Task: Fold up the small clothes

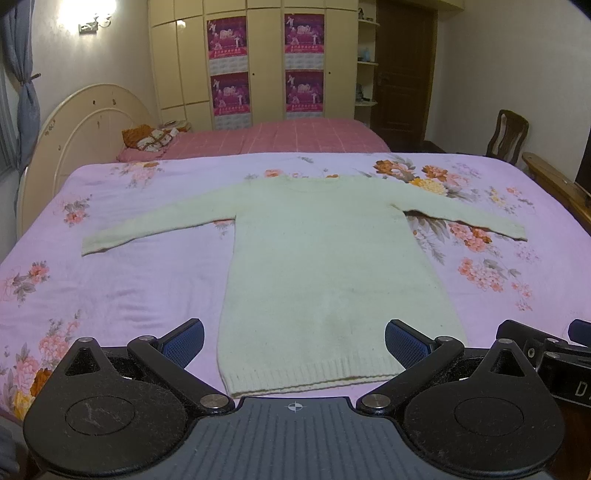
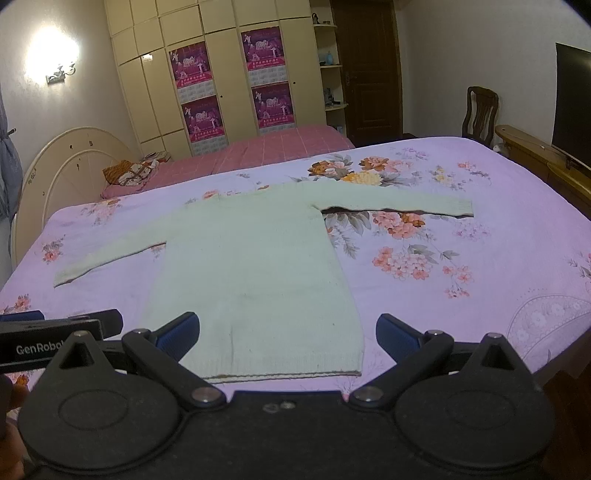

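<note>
Both claws wide open, empty: left gripper [image 1: 293, 341], right gripper [image 2: 287, 334]. Ahead, flat pale-green knitted sweater [image 1: 325, 266], hem nearest, long axis running away, sleeves spread sideways.

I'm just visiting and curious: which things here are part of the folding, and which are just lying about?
For the job: cream sweater, spread flat on the floral bedspread; left tool; right tool.

Just lying about: patterned pillow, wooden chair, posters.

A home bedroom: two beds [image 1: 110, 295], wardrobe [image 1: 258, 55], wall lamp [image 1: 94, 22], curtain [image 1: 22, 74]
</note>
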`<state>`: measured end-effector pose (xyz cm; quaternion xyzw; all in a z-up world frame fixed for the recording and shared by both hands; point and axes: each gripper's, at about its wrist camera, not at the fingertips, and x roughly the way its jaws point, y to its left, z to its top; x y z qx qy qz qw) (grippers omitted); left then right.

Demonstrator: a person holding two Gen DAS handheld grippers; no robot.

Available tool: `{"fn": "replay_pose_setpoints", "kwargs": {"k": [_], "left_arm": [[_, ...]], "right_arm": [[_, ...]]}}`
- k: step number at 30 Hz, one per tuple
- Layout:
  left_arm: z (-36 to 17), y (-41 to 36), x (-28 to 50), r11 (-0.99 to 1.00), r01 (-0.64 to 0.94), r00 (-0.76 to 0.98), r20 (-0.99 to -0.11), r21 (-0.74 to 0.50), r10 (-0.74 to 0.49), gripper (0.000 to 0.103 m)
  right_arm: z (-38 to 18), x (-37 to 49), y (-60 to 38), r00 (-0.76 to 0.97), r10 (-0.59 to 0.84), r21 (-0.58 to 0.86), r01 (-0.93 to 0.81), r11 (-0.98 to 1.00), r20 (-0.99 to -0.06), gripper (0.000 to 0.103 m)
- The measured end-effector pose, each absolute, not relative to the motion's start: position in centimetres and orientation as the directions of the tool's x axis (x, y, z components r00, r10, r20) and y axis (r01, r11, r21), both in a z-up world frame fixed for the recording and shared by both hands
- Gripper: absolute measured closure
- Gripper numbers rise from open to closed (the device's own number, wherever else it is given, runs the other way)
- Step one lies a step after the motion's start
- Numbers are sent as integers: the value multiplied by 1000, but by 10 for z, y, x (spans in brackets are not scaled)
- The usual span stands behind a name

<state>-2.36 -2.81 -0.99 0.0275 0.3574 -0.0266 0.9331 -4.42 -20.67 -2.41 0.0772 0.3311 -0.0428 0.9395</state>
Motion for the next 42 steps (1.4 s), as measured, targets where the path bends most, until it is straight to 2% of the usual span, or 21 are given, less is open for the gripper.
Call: {"fn": "replay_pose_setpoints", "kwargs": {"k": [42], "left_arm": [[-29,-8,23,999,27,706,-708,24,-3,0]], "right_arm": [[-34,-10,-196,757,-43,88,133,987,-652,1]]}}
